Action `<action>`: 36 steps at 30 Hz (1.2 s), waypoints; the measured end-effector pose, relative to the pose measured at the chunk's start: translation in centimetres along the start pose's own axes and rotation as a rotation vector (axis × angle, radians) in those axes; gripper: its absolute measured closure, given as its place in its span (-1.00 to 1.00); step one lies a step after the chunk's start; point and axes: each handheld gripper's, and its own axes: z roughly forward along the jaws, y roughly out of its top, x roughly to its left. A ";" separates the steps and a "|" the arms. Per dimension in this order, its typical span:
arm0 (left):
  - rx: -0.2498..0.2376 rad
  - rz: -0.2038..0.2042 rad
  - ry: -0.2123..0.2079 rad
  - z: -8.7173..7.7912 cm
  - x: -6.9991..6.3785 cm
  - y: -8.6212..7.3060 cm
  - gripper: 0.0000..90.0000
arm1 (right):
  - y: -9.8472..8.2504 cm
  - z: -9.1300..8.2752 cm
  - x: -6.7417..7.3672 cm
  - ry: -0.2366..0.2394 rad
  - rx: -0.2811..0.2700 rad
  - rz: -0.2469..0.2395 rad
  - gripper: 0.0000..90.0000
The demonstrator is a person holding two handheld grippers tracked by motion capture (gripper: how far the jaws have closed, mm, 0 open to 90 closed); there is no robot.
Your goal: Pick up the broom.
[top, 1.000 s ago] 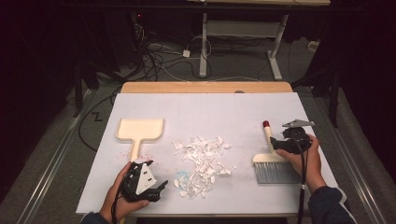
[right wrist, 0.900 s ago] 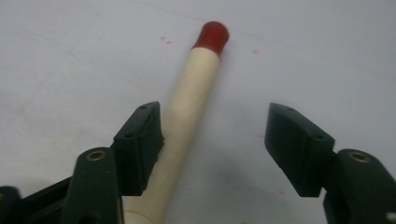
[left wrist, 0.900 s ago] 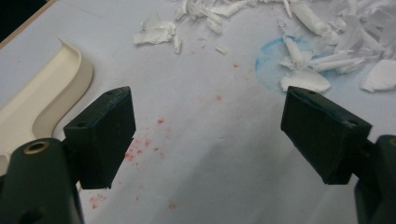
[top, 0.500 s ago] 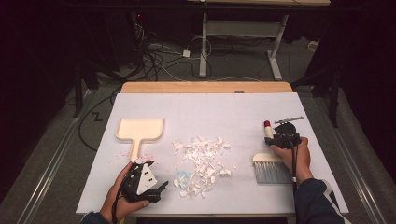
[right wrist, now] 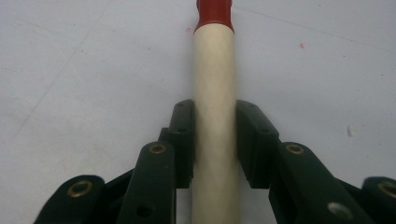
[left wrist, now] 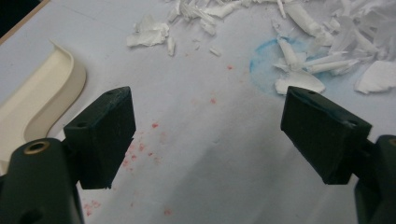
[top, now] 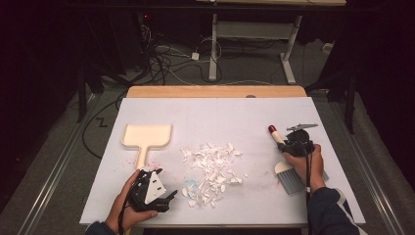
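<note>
High view – brush: the brush lies at the right of the white sheet, bristles toward the person, red-tipped handle pointing away; the right gripper sits over the handle, hand low, forearm coming straight in.
High view – rest: paper scraps mid-sheet, dustpan at the left, left gripper resting near its handle.
Left gripper view – jaws: wide apart, nothing between them, aimed at the scraps.
Right gripper view – jaws: just closed, pads pressing both sides of the cream handle.
Handling: probably light and stiff, smooth and round, so it may roll; mid-handle is a sound place to hold it.
</note>
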 end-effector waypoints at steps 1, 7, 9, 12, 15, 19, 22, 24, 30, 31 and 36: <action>-0.002 -0.004 0.000 -0.1 0.0 0.0 -0.62 | 0.0 -0.2 0.0 0.003 -0.014 -0.001 0.57; -0.012 -0.045 0.012 -0.3 0.2 -0.2 -0.62 | 0.0 -2.6 0.1 0.008 -0.142 -0.002 0.58; -0.018 -0.059 0.014 -0.5 0.2 -0.2 -0.62 | -0.2 -3.8 0.0 0.015 -0.200 0.005 0.58; -0.024 -0.068 0.011 -0.5 0.3 -0.2 -0.62 | -0.4 -5.0 -0.1 0.025 -0.256 -0.001 0.58; -0.020 -0.065 0.013 -0.5 0.2 -0.1 -0.62 | -0.7 -6.9 0.0 0.034 -0.334 -0.006 0.58; -0.028 -0.067 0.004 -0.4 0.1 0.1 -0.62 | -0.9 -8.0 0.3 0.036 -0.372 -0.014 0.58; -0.048 -0.090 -0.010 -0.4 0.2 0.7 -0.62 | -0.9 -9.2 0.8 0.042 -0.421 -0.026 0.58; -0.051 -0.099 -0.010 -0.3 0.1 1.2 -0.61 | -0.9 -9.7 1.1 0.046 -0.446 -0.029 0.58; -0.098 -0.095 -0.052 -0.1 -0.6 3.0 -0.60 | -0.7 -11.0 1.9 0.061 -0.518 -0.041 0.58; -0.105 -0.096 -0.059 -0.1 -0.7 3.4 -0.60 | -0.7 -11.2 2.1 0.063 -0.528 -0.048 0.58; -0.139 -0.088 -0.103 0.3 -1.6 5.5 -0.58 | -0.5 -12.4 3.0 0.070 -0.563 -0.067 0.58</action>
